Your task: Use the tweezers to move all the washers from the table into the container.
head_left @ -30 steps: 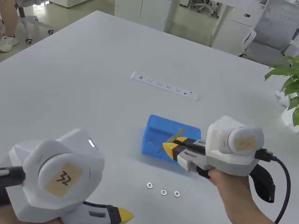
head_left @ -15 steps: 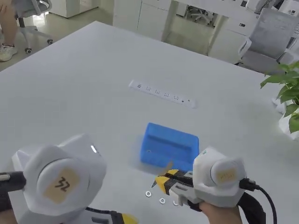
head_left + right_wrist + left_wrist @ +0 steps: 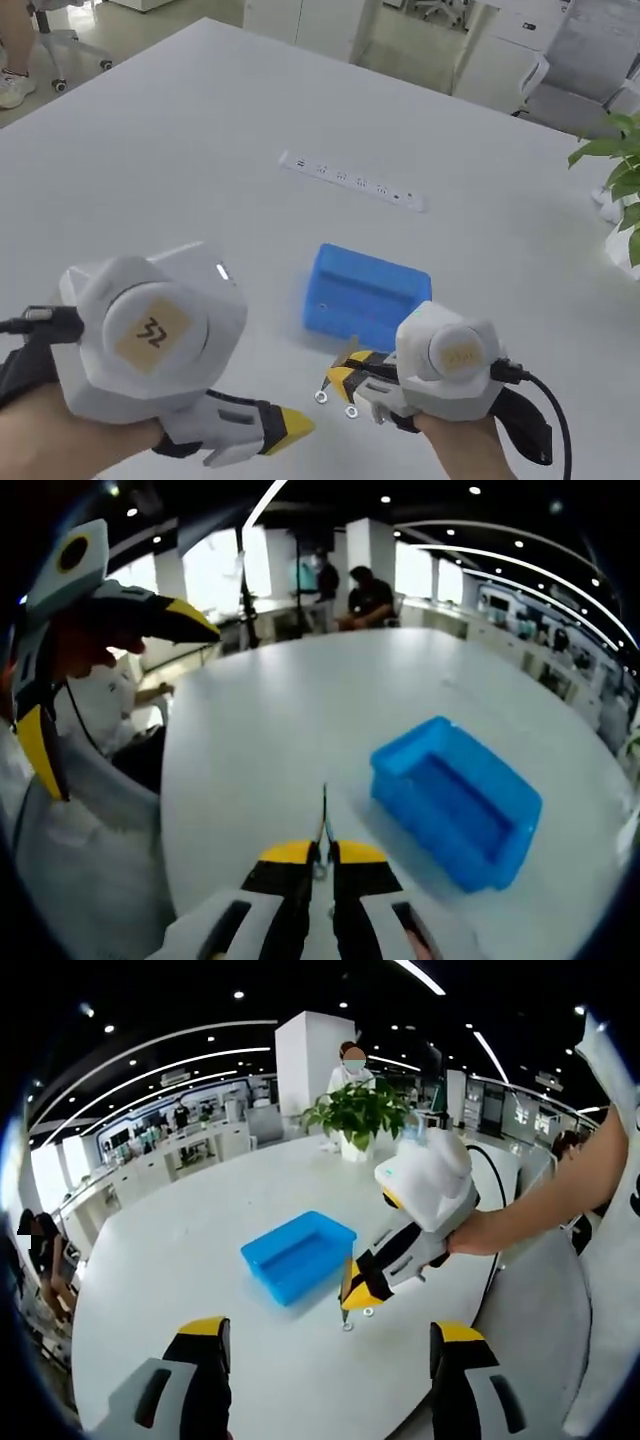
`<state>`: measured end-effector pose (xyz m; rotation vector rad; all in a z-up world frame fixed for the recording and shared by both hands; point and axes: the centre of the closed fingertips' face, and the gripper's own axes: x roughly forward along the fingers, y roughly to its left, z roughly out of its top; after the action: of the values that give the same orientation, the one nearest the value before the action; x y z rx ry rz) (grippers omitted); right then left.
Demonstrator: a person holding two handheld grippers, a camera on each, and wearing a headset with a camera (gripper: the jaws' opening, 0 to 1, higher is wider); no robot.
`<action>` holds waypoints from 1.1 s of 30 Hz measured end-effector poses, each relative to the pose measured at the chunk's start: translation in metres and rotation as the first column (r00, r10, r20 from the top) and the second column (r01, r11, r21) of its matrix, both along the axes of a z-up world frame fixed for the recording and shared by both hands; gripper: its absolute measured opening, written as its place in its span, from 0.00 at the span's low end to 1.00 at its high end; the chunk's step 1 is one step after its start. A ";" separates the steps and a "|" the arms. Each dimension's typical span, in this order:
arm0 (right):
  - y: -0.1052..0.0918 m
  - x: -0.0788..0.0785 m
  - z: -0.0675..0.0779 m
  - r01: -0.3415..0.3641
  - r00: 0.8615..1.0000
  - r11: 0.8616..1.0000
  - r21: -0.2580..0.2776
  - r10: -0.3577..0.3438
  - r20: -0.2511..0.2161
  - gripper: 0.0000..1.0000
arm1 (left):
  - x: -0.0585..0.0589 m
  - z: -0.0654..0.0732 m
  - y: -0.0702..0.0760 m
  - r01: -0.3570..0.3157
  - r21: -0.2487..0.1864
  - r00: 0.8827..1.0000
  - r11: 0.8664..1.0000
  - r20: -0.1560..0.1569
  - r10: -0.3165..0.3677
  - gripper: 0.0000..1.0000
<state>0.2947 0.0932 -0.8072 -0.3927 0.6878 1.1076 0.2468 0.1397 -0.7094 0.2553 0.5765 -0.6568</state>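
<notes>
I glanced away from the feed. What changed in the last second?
The right gripper, shut on the tweezers, drew back from above the container and came down beside the washers. The left gripper, open, edged forward slightly. Container and washers stayed put.

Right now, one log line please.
right tool: shut on tweezers, tips near washers on table | left tool: open, empty | container: beside washers

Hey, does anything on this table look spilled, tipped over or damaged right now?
Nothing stands out. The blue container sits upright and intact, the washers lie flat on the table beside it, and the power strip lies flat farther back. The right claw grips the tweezers.
</notes>
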 end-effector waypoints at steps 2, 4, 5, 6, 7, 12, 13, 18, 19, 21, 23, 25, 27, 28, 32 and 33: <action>-0.001 0.000 -0.001 -0.004 1.000 1.000 -0.003 0.004 -0.001 0.03 | 0.005 0.001 -0.003 0.019 -0.018 1.000 1.000 0.002 -0.019 0.79; -0.002 0.001 -0.002 -0.007 1.000 1.000 -0.008 0.007 -0.001 0.03 | 0.009 0.001 -0.007 0.055 -0.035 0.998 0.998 0.000 -0.055 0.75; -0.002 0.001 -0.003 -0.007 1.000 1.000 -0.011 0.007 -0.003 0.03 | 0.011 0.001 -0.008 0.057 -0.039 0.998 0.998 0.000 -0.057 0.75; -0.003 0.001 -0.003 -0.007 1.000 1.000 -0.012 0.007 -0.004 0.03 | 0.014 0.000 -0.008 0.065 -0.040 0.998 0.997 -0.003 -0.065 0.75; -0.003 0.001 -0.004 -0.008 1.000 1.000 -0.010 0.008 -0.007 0.03 | 0.015 0.000 -0.009 0.070 -0.039 0.998 0.997 -0.004 -0.070 0.74; -0.003 0.000 -0.006 -0.013 1.000 1.000 -0.016 0.013 -0.013 0.03 | 0.025 0.000 -0.011 0.100 -0.057 0.995 0.993 -0.011 -0.101 0.68; -0.004 0.000 -0.007 -0.012 1.000 1.000 -0.016 0.012 -0.015 0.03 | 0.026 0.000 -0.012 0.107 -0.061 0.994 0.992 -0.012 -0.108 0.67; -0.004 0.001 -0.008 -0.001 1.000 1.000 -0.005 0.001 -0.021 0.03 | 0.035 -0.002 -0.018 0.152 -0.035 0.988 0.988 -0.006 -0.152 0.63; -0.004 0.001 -0.008 0.000 1.000 1.000 -0.003 0.000 -0.022 0.03 | 0.037 -0.002 -0.021 0.167 -0.033 0.986 0.985 -0.004 -0.167 0.61; -0.004 0.001 -0.008 0.004 1.000 1.000 0.003 -0.004 -0.026 0.03 | 0.040 -0.003 -0.025 0.188 -0.033 0.982 0.982 -0.005 -0.188 0.58; -0.004 0.001 -0.008 0.004 1.000 1.000 0.004 -0.004 -0.024 0.03 | 0.043 -0.004 -0.031 0.219 -0.041 0.976 0.975 -0.006 -0.219 0.54; -0.005 0.001 -0.008 0.006 1.000 1.000 0.009 -0.006 -0.027 0.03 | 0.045 -0.005 -0.037 0.251 -0.070 0.968 0.965 -0.012 -0.252 0.47; -0.006 0.001 -0.008 0.009 1.000 1.000 0.014 -0.009 -0.028 0.03 | 0.048 -0.007 -0.041 0.272 -0.088 0.962 0.958 -0.015 -0.274 0.41; -0.006 0.001 -0.008 0.011 0.999 1.000 0.017 -0.010 -0.031 0.03 | 0.049 -0.010 -0.044 0.293 -0.093 0.955 0.952 -0.021 -0.296 0.39; -0.007 0.001 -0.008 0.006 0.999 1.000 0.020 -0.005 -0.033 0.03 | 0.050 -0.018 -0.054 0.384 -0.118 0.920 0.916 -0.038 -0.391 0.26; -0.007 0.001 -0.008 0.002 0.999 1.000 0.020 -0.002 -0.032 0.03 | 0.050 -0.019 -0.055 0.392 -0.118 0.916 0.912 -0.039 -0.399 0.23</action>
<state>0.2954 0.0862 -0.8150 -0.3579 0.7051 1.1202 0.2971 0.0851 -0.7288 0.2536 0.5509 -1.0904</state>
